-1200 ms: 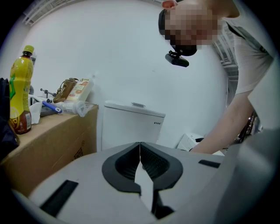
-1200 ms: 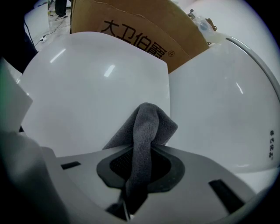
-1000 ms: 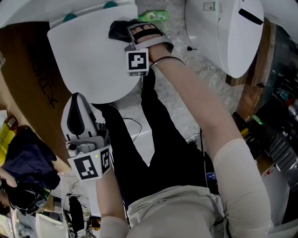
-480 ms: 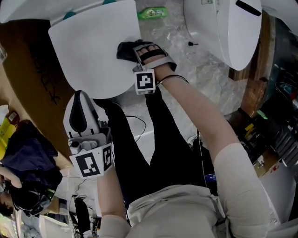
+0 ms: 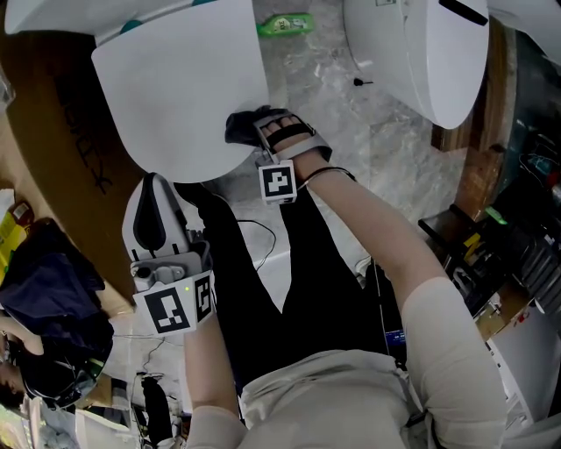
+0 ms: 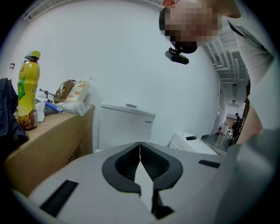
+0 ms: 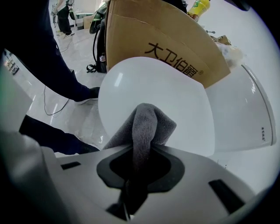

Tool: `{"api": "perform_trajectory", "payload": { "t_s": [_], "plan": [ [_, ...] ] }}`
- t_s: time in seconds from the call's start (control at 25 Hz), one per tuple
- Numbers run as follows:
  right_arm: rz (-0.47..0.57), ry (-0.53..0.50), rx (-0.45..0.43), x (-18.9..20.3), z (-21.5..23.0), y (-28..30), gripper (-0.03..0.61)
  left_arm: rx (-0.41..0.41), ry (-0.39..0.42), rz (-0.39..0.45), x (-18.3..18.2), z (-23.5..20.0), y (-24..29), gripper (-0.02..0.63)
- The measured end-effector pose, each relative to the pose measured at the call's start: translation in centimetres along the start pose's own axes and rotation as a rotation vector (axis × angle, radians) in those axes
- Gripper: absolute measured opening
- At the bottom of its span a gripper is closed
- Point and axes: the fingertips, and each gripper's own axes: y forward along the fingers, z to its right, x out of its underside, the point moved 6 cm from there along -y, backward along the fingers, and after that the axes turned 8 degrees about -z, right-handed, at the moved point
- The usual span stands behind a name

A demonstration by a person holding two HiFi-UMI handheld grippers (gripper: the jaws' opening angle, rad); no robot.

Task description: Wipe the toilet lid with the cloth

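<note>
The right gripper [image 5: 252,130] reaches forward to the near right edge of the white, rounded plastic toilet lid [image 5: 175,83]. Its jaws are clamped together on a dark grey fleecy cloth [image 7: 146,124]. In the right gripper view the cloth rises out of the narrow gap between the black pads and bulges into a folded hump in front of the lid's lower part. In the head view the cloth covers the gripper's tips and overlaps the lid's rim, and it looks pressed against the surface there. The gripper's marker cube [image 5: 279,182] sits just behind, towards the person's forearm.

The left gripper [image 5: 151,188] is held lower and to the left, below the lid's near edge and apart from it. In the left gripper view its jaws meet at their tips with nothing between them. They point towards a white wall, with a white toilet tank [image 6: 124,127] ahead.

A brown cardboard box [image 7: 168,43] with dark printed characters stands just behind and beside the lid. On its top stands a yellow plastic bottle [image 6: 27,85] among small clutter that is too small to identify. A second white toilet [image 5: 425,53] stands to the right across a pale marbled floor [image 5: 351,149], where a small green packet [image 5: 285,24] lies. The person's black trousers [image 5: 298,289] fill the middle of the head view.
</note>
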Motion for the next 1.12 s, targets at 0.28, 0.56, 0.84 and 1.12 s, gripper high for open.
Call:
{"api": "perform_trajectory", "payload": {
  "t_s": [0.28,0.56,0.84,1.12],
  "plan": [
    [-0.019,-0.005,-0.122,0.0,-2.5,-1.0,0.071,0.0,0.001,0.003,0.0,0.4,-0.6,0.015],
    [-0.037,0.062,-0.256,-0.4,1.6,-1.3,0.071,-0.014,0.004,-0.002,0.1,-0.5,-1.0,0.015],
    [0.025,0.012,-0.094,-2.1,12.3,-1.0,0.071,-0.046,-0.016,-0.009,0.1,-1.9,-1.1,0.015],
    [0.018,-0.08,0.045,-3.6,21.2,2.0,0.071,-0.083,-0.037,-0.008,-0.5,-3.4,-0.5,0.015]
  ]
}}
